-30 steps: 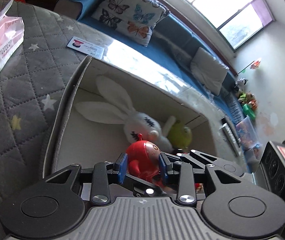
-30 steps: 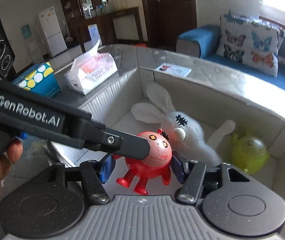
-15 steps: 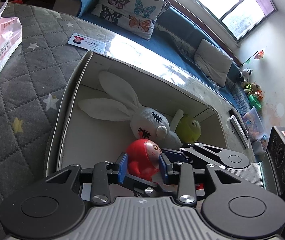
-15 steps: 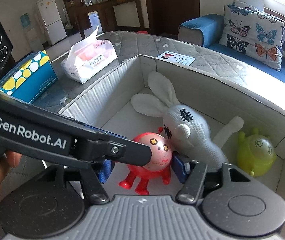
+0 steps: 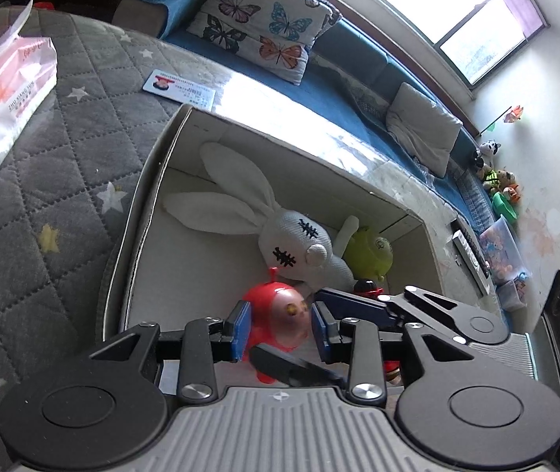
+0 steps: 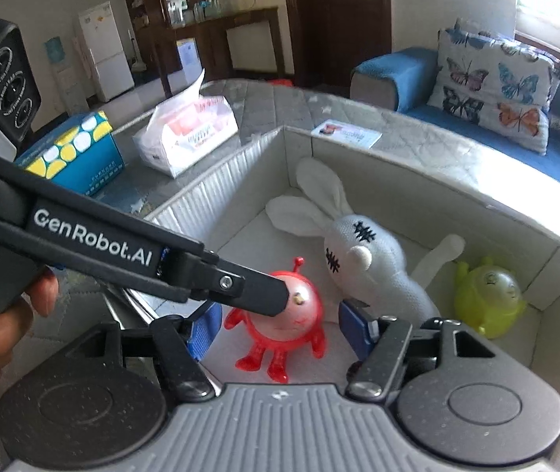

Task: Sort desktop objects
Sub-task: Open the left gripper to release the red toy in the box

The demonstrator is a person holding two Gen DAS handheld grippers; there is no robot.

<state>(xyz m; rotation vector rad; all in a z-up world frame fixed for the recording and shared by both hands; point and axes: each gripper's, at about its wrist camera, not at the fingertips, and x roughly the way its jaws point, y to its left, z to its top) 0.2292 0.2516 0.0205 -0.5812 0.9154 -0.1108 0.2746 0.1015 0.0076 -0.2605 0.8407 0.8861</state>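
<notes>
The red toy (image 5: 276, 314) stands on the floor of the box (image 5: 150, 181) at its near end, with the rabbit (image 5: 299, 244) lying just behind it and the green toy (image 5: 372, 253) beyond the rabbit, toward the far corner. The left gripper (image 5: 280, 328) has its blue pads either side of the red toy with slim gaps showing, jaws apart, while the right gripper (image 6: 276, 328) straddles the same toy from the other side, its pads well clear, jaws wide apart. Outside the box, a card (image 5: 179, 90) lies by its far corner and a tissue pack (image 5: 4, 98) sits off to its left on the quilted cover (image 5: 44, 196)
</notes>
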